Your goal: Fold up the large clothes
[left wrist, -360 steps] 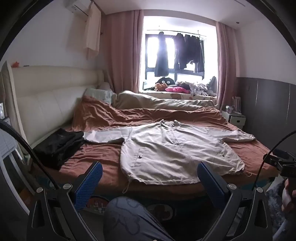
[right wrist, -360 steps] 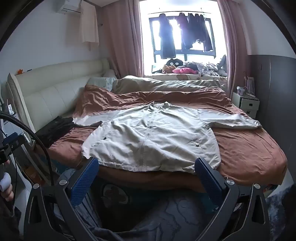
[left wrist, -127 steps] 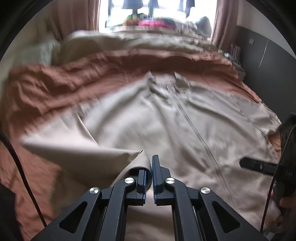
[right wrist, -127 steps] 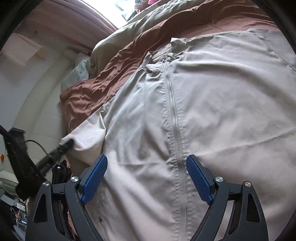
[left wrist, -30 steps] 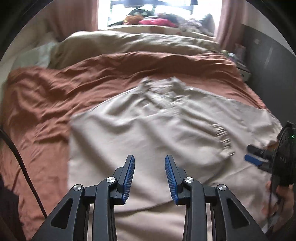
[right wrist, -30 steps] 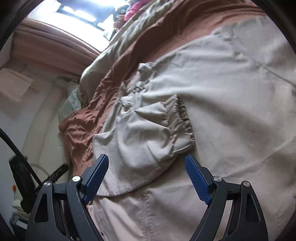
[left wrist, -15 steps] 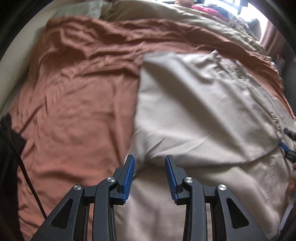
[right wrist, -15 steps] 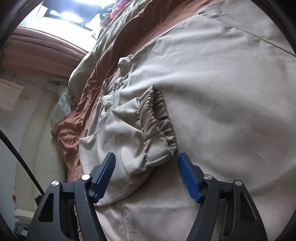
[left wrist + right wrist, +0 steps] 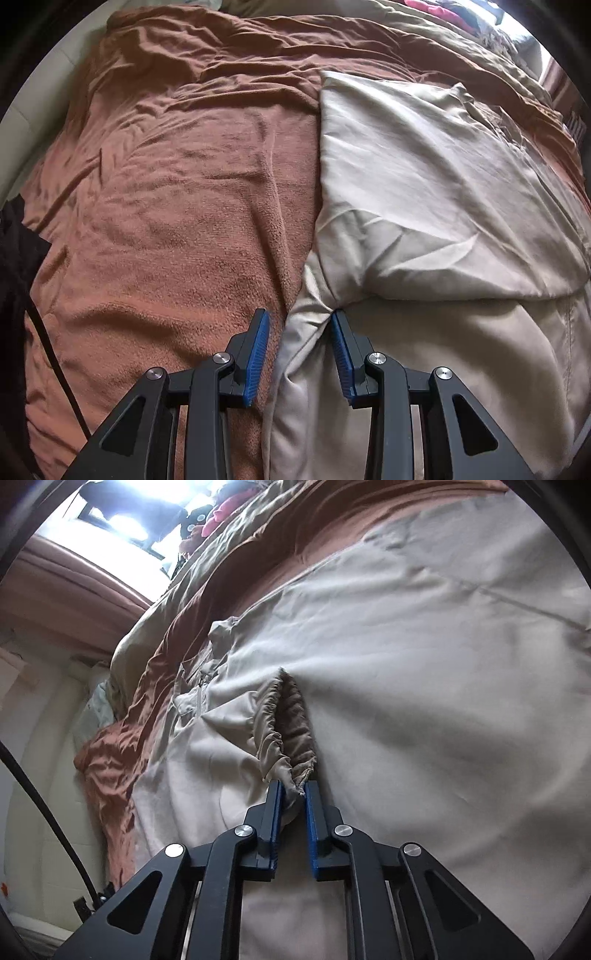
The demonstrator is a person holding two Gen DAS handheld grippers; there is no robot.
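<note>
Right tool [image 9: 293, 788] closing on jacket [image 9: 424, 701] cuff [image 9: 291, 716].

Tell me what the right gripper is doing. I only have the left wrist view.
Observer: The right gripper is closing its jaws on the lower corner of the gathered elastic cuff of the beige zip-front fabric jacket. The cuff's fabric is pinched between the blue pads.
Operator: Say where that cuff lies on the jacket.
Observer: It lies on the jacket's chest, with its sleeve folded across the front, just to the picture's right of the zipped collar. The cuff's mouth gapes and shows a darker inside.
</note>
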